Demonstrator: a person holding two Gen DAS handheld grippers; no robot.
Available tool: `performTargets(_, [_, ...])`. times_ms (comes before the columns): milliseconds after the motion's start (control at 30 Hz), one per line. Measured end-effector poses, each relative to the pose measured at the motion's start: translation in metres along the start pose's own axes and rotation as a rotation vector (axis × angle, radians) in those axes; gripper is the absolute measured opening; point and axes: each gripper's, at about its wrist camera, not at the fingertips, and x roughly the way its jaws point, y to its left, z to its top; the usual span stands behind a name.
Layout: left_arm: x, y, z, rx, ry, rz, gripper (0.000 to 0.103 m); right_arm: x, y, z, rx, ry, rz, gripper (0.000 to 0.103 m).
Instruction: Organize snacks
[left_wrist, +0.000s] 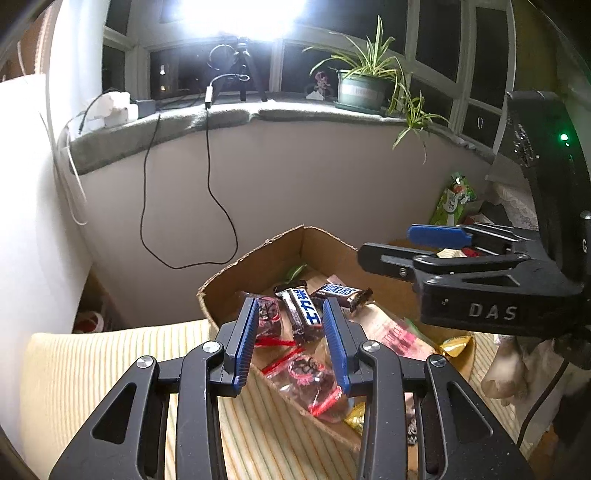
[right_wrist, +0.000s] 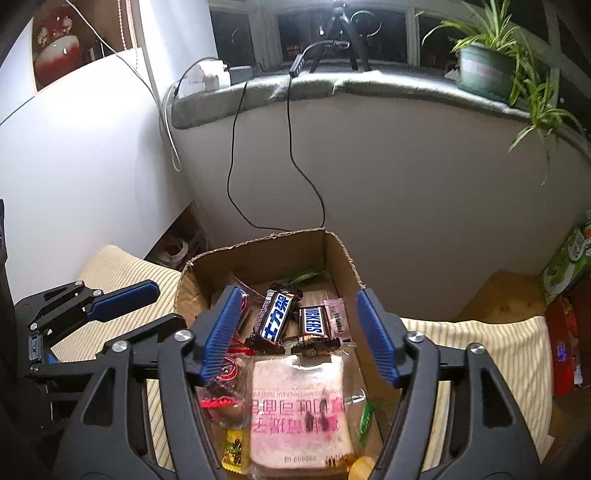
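Hovering above an open cardboard box (right_wrist: 341, 258) with both grippers, neither touching a snack. Left gripper (left_wrist: 291, 341): blue pads set a narrow way apart, nothing pinched between them, poised over the near left corner of the box; seen from the right wrist view, off to the left of the box above the striped cloth (right_wrist: 122, 269). Right gripper (right_wrist: 301, 334): blue pads spread wide and empty, held over the middle of the box; seen from the left wrist view, reaching in from the right edge above the far side of the box. Lying inside the box: a Snickers bar with blue Chinese lettering (right_wrist: 275, 317), tilted, and just beside it to the right a second Snickers bar (right_wrist: 314, 325), with a small pink sachet (right_wrist: 336, 319) at its right side. Nearer the camera, a large bread packet with pink print (right_wrist: 299, 406), flat and taking up most of the near half. To its left, clear bags with red zip seals (left_wrist: 306, 373) holding dark contents, and a small yellow packet (right_wrist: 232, 450) by the near left corner; a green sweet (right_wrist: 365, 417) along the bread packet's right edge. Box resting on the striped cloth, below a windowsill with a potted spider plant (left_wrist: 364, 81) and a small tripod (left_wrist: 242, 70); black cables hanging down the wall. Green snack bag (left_wrist: 452, 201) standing outside the box, well off to the right.
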Motion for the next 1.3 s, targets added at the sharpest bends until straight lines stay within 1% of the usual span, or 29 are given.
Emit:
performTargets(67, [-0.006, 0.0, -0.002, -0.001, -0.007, 0.002, 0.038, -0.011, 0.002, -0.003, 0.0, -0.014, -0.008, 0.08])
performTargets(167, [-0.022, 0.001, -0.009, -0.005, -0.023, 0.009, 0.042, -0.023, 0.007, -0.009, -0.012, -0.026, -0.027, 0.083])
performTargets(233, [-0.029, 0.002, -0.013, -0.011, -0.032, 0.012, 0.052, -0.034, 0.013, -0.015, -0.029, -0.037, -0.053, 0.085])
performTargets(400, [-0.054, 0.002, -0.033, -0.023, -0.052, 0.05, 0.065, -0.061, 0.024, -0.033, -0.039, -0.07, -0.071, 0.095])
performTargets(467, [-0.064, 0.002, -0.04, -0.035, -0.064, 0.061, 0.067, -0.072, 0.028, -0.042, -0.041, -0.088, -0.091, 0.1])
performTargets(533, [-0.077, 0.004, -0.048, -0.057, -0.078, 0.065, 0.071, -0.083, 0.034, -0.05, -0.052, -0.109, -0.118, 0.103])
performTargets(600, [-0.092, 0.004, -0.055, -0.073, -0.1, 0.078, 0.073, -0.092, 0.038, -0.057, -0.055, -0.126, -0.145, 0.103])
performTargets(667, [-0.103, 0.004, -0.061, -0.083, -0.116, 0.089, 0.075, -0.099, 0.041, -0.063, -0.048, -0.134, -0.15, 0.103])
performTargets(733, [-0.113, 0.004, -0.067, -0.092, -0.131, 0.1, 0.08, -0.105, 0.042, -0.071, -0.033, -0.143, -0.14, 0.103])
performTargets(800, [-0.119, 0.003, -0.073, -0.091, -0.134, 0.118, 0.08, -0.11, 0.043, -0.08, -0.015, -0.149, -0.13, 0.103])
performTargets(1000, [-0.124, 0.007, -0.089, -0.106, -0.102, 0.152, 0.08, -0.119, 0.044, -0.095, 0.01, -0.158, -0.129, 0.103])
performTargets(1100, [-0.127, 0.007, -0.093, -0.108, -0.1, 0.162, 0.08, -0.122, 0.044, -0.099, 0.019, -0.156, -0.114, 0.103])
performTargets(1300, [-0.133, 0.005, -0.095, -0.106, -0.108, 0.167, 0.08, -0.128, 0.042, -0.103, 0.019, -0.16, -0.131, 0.103])
